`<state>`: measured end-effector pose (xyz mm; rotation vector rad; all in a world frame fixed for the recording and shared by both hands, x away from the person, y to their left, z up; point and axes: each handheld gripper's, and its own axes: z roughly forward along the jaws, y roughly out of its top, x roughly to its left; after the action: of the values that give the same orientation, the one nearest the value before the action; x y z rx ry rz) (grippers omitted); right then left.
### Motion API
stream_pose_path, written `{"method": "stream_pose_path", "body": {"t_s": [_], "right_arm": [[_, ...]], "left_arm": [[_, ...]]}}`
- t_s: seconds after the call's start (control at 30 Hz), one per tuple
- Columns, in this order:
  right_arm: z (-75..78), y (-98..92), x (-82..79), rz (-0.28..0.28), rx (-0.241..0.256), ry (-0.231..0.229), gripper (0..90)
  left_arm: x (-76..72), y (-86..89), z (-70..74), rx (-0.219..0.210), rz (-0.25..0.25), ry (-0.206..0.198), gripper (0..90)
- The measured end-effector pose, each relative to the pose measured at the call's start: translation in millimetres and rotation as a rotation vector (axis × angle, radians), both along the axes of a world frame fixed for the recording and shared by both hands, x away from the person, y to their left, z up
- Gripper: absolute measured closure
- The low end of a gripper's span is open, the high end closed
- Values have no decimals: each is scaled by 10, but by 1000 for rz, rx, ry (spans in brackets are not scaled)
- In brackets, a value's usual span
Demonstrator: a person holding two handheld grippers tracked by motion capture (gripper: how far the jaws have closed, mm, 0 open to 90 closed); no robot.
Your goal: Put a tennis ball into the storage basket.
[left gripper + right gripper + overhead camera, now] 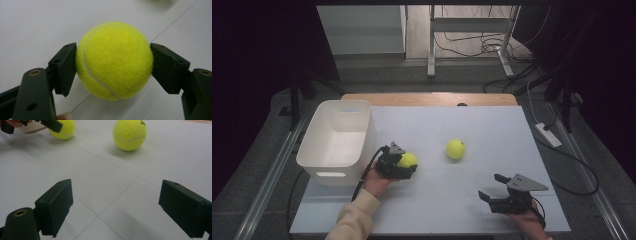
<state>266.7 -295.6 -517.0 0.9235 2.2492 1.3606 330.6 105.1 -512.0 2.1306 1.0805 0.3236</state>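
The left tongs (pixel 404 166) have 1 tennis ball (pixel 114 60) between their jaws, a pad touching each side at about its middle, and the ball looks to be resting on the tabletop (pixel 462 205) or barely off it; I can't tell which. The white bin (pixel 337 140) stands just beside these tongs on their outer side, with its open top higher than the ball. The right tongs (pixel 492 187) hover low with jaws spread wide and nothing between them, and a 2nd tennis ball (pixel 129 134) lies well ahead of them on the bare tabletop. To do this step well, I'd say the person should keep the squeeze steady across the ball's widest part, since fuzzy felt on flat pads can roll out if the grip creeps toward the top or bottom. A straight lift first, high enough to pass the bin's rim, then a sideways carry and a release low inside the bin would stop it bouncing out.
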Motion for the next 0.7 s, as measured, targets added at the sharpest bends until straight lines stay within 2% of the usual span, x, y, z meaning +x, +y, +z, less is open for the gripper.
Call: {"method": "stream_pose_path", "body": {"t_s": [0.2, 0.4, 0.7], "right_arm": [[2, -1, 1, 0, 0, -3, 119], [5, 0, -1, 1, 0, -4, 119], [8, -2, -3, 1, 0, -5, 119]], "left_arm": [[-45, 39, 74, -34, -5, -22, 271], [-80, 64, 116, -42, 0, -42, 271], [-138, 77, 190, -78, 2, -79, 271]]}}
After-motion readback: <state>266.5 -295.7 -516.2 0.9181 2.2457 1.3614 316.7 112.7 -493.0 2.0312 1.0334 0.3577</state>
